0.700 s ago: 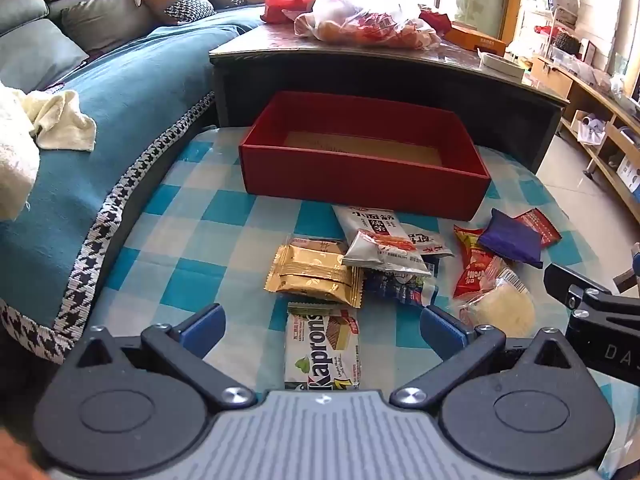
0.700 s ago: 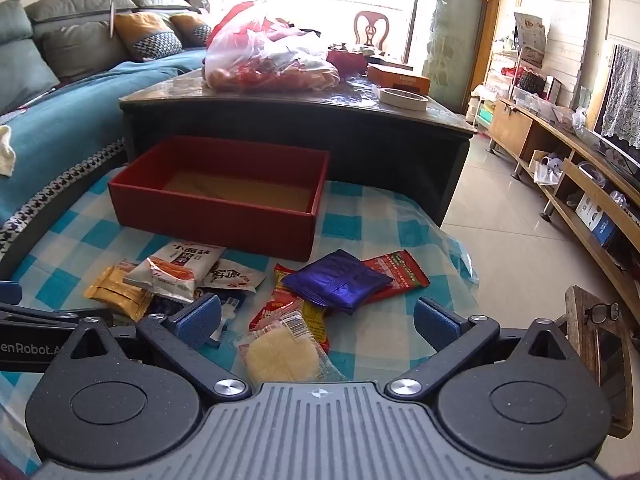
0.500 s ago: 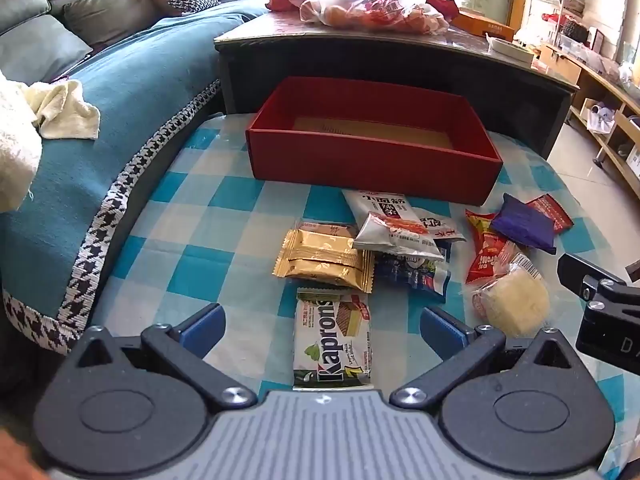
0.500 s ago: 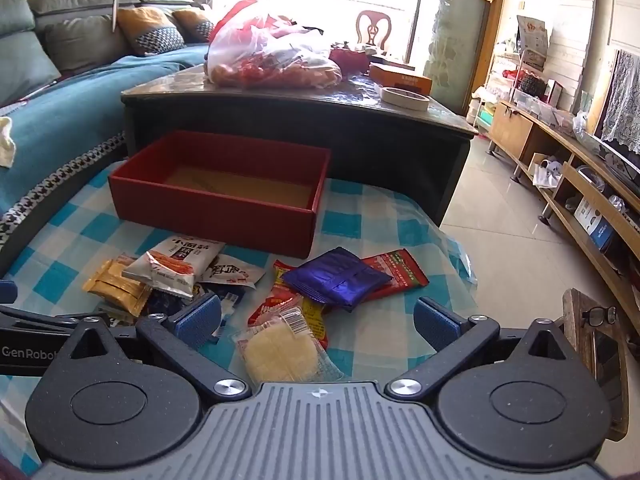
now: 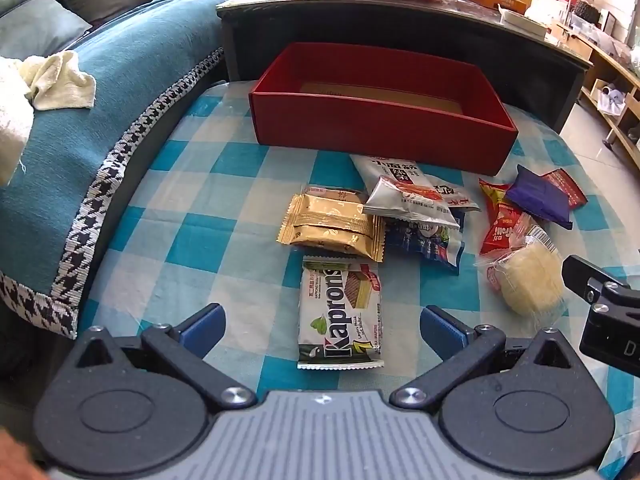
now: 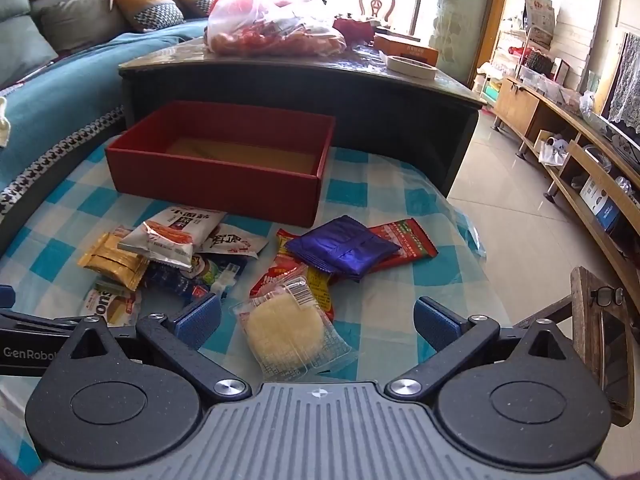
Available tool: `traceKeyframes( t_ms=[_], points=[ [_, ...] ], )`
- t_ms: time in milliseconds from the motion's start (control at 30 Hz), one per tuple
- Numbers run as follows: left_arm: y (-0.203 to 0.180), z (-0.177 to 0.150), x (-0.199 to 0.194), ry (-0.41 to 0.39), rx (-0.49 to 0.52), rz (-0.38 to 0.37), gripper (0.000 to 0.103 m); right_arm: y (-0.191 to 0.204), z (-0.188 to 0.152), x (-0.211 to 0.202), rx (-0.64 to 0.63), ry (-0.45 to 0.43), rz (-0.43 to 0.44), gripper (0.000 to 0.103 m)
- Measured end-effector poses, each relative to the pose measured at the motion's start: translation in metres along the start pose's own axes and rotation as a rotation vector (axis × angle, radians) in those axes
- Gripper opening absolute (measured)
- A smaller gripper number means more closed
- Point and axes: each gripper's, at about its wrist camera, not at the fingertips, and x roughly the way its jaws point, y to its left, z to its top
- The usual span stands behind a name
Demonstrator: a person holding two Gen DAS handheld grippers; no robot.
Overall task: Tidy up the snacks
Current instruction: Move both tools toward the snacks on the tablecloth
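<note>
Left wrist: Kaprons wafer pack [image 5: 340,316] lies between gaping left tongs [image 5: 322,322]

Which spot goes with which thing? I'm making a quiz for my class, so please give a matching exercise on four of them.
Things:
1. wafer pack
2. purple packet
3. red box
4. plastic bag

Places:
A. on the dark table
B. between the left gripper's open fingers
C. partly on a red wrapper
D. behind the snacks, empty

Pairs: 1-B, 2-C, 3-D, 4-A
</note>
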Motion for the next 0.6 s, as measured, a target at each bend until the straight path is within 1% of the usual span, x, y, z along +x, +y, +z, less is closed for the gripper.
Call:
traceKeyframes(
  t_ms=[600],
  points=[
    [-0.0017,-0.0011,0.0008,0.001,0.007,-0.004,0.103,0.0085,-0.0023,0.0026,-0.032,0.024,0.006,0.103]
  ],
)
